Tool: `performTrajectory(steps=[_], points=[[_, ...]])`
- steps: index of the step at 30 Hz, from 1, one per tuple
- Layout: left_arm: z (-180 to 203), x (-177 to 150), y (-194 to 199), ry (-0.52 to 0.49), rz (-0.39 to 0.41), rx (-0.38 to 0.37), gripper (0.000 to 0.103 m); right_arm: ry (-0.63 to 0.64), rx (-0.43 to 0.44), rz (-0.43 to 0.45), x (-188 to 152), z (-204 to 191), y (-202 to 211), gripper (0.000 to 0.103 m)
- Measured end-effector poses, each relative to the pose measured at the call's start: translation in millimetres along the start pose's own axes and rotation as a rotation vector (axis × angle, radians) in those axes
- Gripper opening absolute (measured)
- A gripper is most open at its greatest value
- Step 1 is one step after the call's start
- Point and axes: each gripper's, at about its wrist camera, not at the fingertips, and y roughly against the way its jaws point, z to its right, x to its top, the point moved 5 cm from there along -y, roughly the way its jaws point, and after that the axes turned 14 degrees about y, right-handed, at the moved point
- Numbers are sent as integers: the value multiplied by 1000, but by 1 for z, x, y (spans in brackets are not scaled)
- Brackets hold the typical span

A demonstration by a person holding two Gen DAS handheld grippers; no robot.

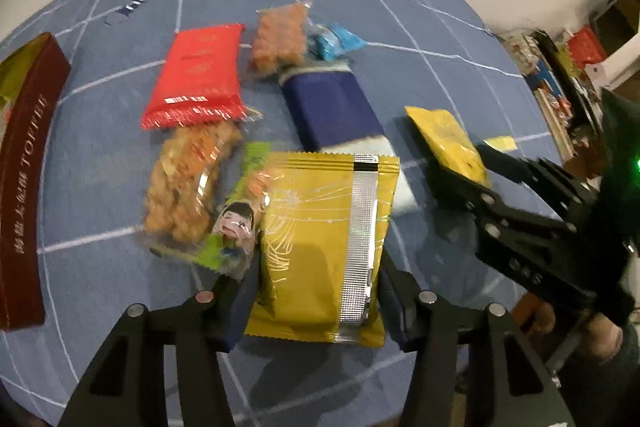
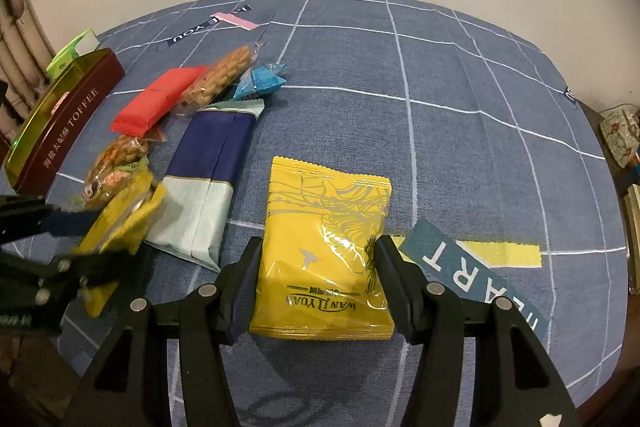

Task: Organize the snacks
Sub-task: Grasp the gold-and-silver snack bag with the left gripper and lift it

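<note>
Jaws first: the left gripper point(image 1: 316, 291) has its jaws pressed against both sides of a gold snack packet point(image 1: 324, 247), silver back seam facing up, and the right gripper point(image 2: 316, 291) has its jaws closed likewise on a yellow snack packet point(image 2: 326, 251) printed "WAN LI YUAN", so each hand holds one pouch at its lower half. In the right wrist view the yellow packet sits at bottom centre, seemingly just above or resting on the blue checked cloth point(image 2: 460, 67) that covers the desk; whether it is lifted clear cannot be told. The step in hand looks like carrying these two matching pouches to a common spot, perhaps the maroon toffee tin point(image 2: 64, 123) at the left edge. To do it well, keep the squeeze light, since puffed foil pouches slip and crush easily, lift straight before travelling, and keep the two grippers from crossing, as the right one already shows at the right of the left wrist view, close by. Beyond the jaws lie the loose snacks: a navy and pale packet point(image 2: 208, 163), a red packet point(image 1: 196, 75), two clear bags of fried twists point(image 1: 184, 183), a green cartoon packet point(image 1: 232, 227) and a blue candy wrapper point(image 2: 260, 81), clustered centre left.
</note>
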Motion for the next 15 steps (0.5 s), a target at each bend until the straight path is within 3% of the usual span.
performTrajectory(steps=[9,15], points=[[15,-15,26,-49,7,-45,55,11,-13,-6,1,-1,-1,54],[12,-11,55,-79,101,-2,55,22,-26,-12,0,-2,-2,54]])
